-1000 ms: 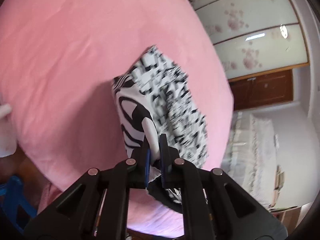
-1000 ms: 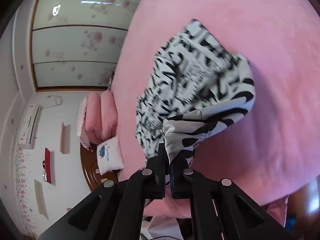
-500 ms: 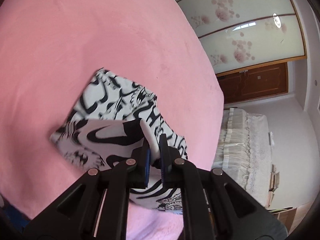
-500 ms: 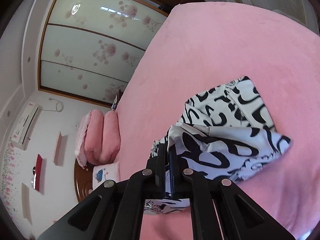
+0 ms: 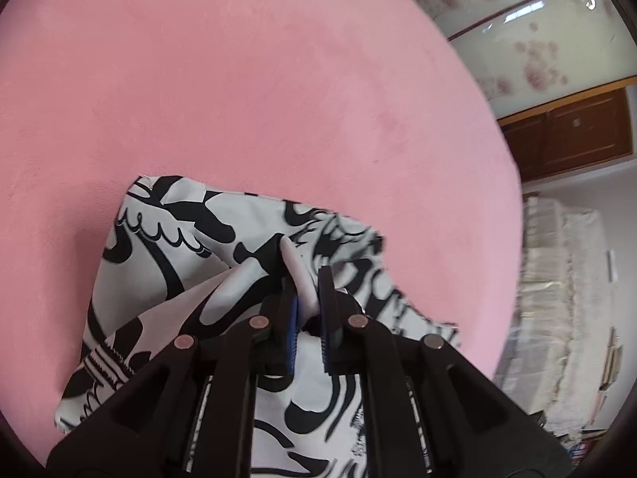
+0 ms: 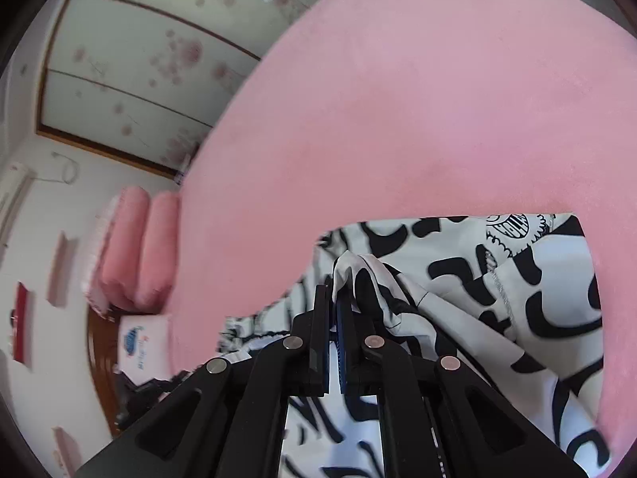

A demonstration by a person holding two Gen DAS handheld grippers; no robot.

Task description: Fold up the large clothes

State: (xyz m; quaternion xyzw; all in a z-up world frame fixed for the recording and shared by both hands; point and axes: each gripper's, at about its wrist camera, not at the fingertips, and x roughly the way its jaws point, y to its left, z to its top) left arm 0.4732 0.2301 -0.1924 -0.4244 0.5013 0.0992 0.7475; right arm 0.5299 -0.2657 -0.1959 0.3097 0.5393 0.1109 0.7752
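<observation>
Fingers (image 5: 324, 290) of the left gripper (image 5: 304, 298) pinch a fold of the black-and-white printed garment (image 5: 167, 263); the right gripper (image 6: 333, 306) is likewise closed on the cloth. Garment lies on the pink bed (image 5: 239, 79), near its edge. Pink pillows (image 6: 135, 251) are at the far left.

Broad pink bed surface (image 5: 258, 79) is lying open beyond the black-and-white garment (image 5: 167, 247) for gripper passage. Two pink pillows (image 6: 135, 251) are bounding the bed's far-left end; the garment is occupying the near edge.
</observation>
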